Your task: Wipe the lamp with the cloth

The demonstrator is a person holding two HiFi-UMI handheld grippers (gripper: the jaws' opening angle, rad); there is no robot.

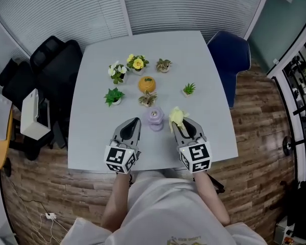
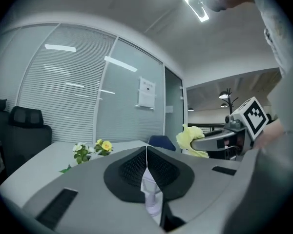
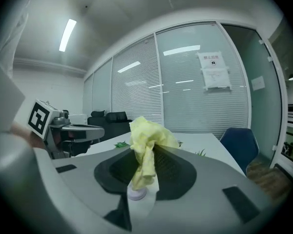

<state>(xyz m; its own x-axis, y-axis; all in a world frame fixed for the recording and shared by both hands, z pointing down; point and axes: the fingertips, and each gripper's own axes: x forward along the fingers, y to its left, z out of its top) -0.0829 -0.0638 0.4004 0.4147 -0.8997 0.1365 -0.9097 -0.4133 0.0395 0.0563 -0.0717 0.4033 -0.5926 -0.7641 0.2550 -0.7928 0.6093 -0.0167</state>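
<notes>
A small lilac lamp [image 1: 154,118] stands on the grey table [image 1: 97,121], between my two grippers. My left gripper [image 1: 136,121] hangs just left of it, jaws shut with nothing between them [image 2: 146,155]; the lamp [image 2: 150,195] shows low beneath them. My right gripper [image 1: 176,123] is just right of the lamp, shut on a crumpled yellow cloth [image 1: 176,116] that bulges out of the jaws [image 3: 145,145]. In the right gripper view the lamp [image 3: 136,194] sits below the hanging cloth. Both grippers point nearly level, above the table.
Several small potted plants [image 1: 117,71] and an orange round ornament [image 1: 147,83] stand on the table beyond the lamp. A blue chair [image 1: 229,55] is at the far right corner, a black chair [image 1: 56,60] at the left. The table's near edge [image 1: 153,170] runs under my hands.
</notes>
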